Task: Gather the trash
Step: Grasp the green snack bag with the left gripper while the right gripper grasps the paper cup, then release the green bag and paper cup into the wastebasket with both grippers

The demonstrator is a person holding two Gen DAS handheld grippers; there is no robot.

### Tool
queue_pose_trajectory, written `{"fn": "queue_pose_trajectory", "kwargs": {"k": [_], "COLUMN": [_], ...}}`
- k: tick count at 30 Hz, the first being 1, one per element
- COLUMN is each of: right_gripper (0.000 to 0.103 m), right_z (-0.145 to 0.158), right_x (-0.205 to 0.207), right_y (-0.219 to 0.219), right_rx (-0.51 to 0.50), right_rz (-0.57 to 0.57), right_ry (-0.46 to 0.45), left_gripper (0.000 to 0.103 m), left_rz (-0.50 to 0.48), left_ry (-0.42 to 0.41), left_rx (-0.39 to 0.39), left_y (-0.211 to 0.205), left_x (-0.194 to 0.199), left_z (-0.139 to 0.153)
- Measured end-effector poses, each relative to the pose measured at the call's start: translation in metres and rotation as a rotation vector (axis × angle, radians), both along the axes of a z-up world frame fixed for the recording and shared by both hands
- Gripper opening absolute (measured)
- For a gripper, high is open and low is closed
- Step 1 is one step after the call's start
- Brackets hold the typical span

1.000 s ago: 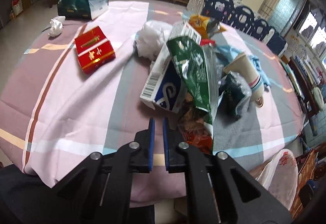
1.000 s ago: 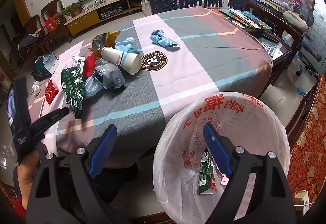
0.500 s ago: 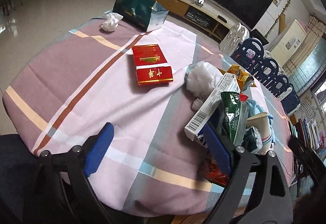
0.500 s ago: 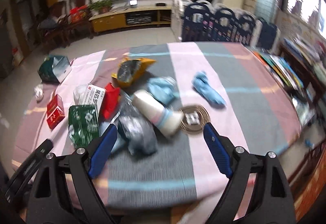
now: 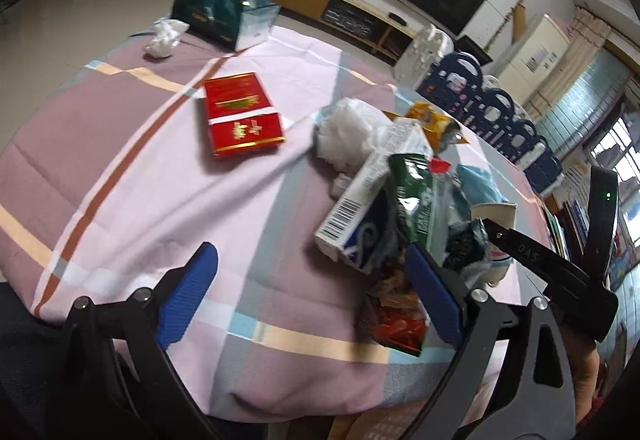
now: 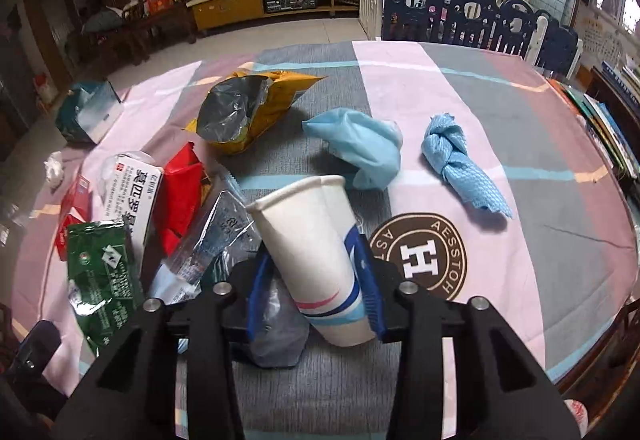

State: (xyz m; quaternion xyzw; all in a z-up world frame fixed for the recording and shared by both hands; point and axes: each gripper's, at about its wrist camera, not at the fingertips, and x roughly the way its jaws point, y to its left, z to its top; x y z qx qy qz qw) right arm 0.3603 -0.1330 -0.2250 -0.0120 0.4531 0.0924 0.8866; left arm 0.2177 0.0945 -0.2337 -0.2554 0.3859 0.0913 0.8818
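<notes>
Now your right gripper (image 6: 314,292) clamps the paper cup (image 6: 316,256) lying amid wrappers on the table (image 6: 540,264); a grey bag (image 6: 276,324) crowds beside it; your left gripper (image 5: 308,300) gapes wide near the carton (image 5: 360,216).

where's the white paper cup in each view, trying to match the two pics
Left wrist: paper cup at the right of the trash pile, mostly hidden behind wrappers and the right gripper's arm.
Right wrist: paper cup lower centre, lying on its side between the right gripper fingers.
Shared landmark: green snack wrapper.
</notes>
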Motion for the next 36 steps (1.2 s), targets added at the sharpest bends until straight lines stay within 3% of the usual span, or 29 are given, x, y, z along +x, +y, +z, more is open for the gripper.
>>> {"fn": "queue_pose_trajectory", "kwargs": {"k": [5,9,11,12,13,16,23,27,30,33,36], "right_gripper": [0.037,0.037,0.037,0.037,0.037,0.037,0.037,0.037,0.037,0.037,0.037], "right_z": [0.012,0.024,0.028,0.028,0.028,0.026,0.042,0.05,0.06,0.073,0.084], "right_x": [-0.027,-0.057,-0.07,-0.076,-0.082,-0.096,-0.136,-0.153,-0.166,-0.18,-0.193], "right_y": [-0.016,-0.029,-0.038,-0.043,-0.048,-0.059,-0.07,-0.071,-0.071,-0.075,-0.084], "right_rx": [0.082,0.073,0.08,0.093,0.108,0.146,0.164,0.157,0.149,0.151,0.156], "right_rz": [-0.01,-0.022,-0.041,-0.051,-0.061,-0.092,-0.146,-0.154,-0.148,-0.141,-0.139], "right_ry": [-0.026,-0.081,-0.091,-0.086,-0.08,-0.071,-0.143,-0.175,-0.2,-0.238,-0.261], "left_gripper": [0.094,0.093,0.07,0.052,0.04,0.021,0.018,0.018,0.018,0.018,0.018], "left_rz": [-0.113,-0.199,-0.225,-0.251,-0.277,-0.306,-0.208,-0.154,-0.121,-0.082,-0.111], "left_ry": [-0.035,-0.006,0.012,0.031,0.034,0.03,-0.077,-0.151,-0.163,-0.121,-0.131], "left_rx": [0.032,0.141,0.174,0.152,0.111,0.077,0.046,0.122,0.156,0.174,0.215], "left_y": [-0.021,-0.047,-0.055,-0.056,-0.055,-0.056,-0.034,-0.032,-0.03,-0.028,-0.044], "left_x": [0.004,0.015,0.019,0.023,0.025,0.027,0.013,-0.005,-0.015,-0.023,-0.037], "left_z": [0.004,0.0,-0.003,-0.008,-0.011,-0.014,0.003,0.021,0.029,0.034,0.057]}}
